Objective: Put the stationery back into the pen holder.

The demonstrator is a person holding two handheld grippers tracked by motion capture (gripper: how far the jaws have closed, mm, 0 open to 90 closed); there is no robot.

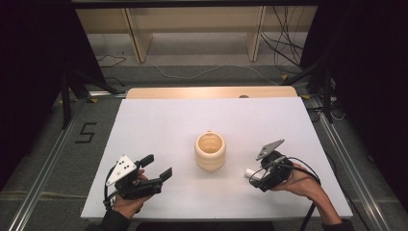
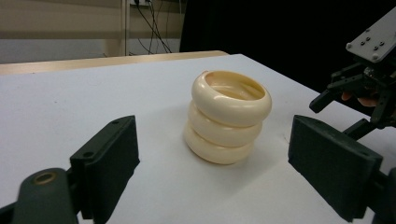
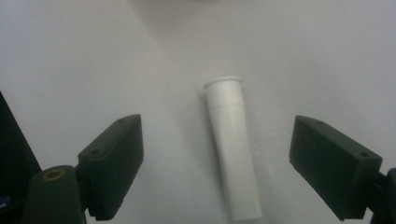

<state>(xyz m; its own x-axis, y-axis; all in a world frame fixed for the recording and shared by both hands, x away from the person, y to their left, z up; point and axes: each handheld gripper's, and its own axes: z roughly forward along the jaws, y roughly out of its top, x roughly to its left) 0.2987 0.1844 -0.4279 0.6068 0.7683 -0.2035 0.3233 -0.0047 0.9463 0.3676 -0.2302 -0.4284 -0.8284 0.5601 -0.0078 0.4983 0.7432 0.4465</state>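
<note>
Right gripper view: white tube [image 3: 232,149] lies between open right gripper [image 3: 215,161] jaws

Left tool [image 2: 212,168]: black jaws spread wide, nothing between them
Holder: cream ribbed three-ring ceramic holder [image 2: 227,122], upright on white surface [image 2: 70,102]
Right tool [image 2: 362,93]: far right, beyond holder

1. A small white plastic tube [image 3: 232,149] lies flat on the white table top, near the right front. Its capped end points away toward the far side, and its flattened tail points near.
2. A cream ribbed holder made of three stacked rings [image 1: 210,151] stands upright at the table's middle, left of the tube, its mouth open.
</note>
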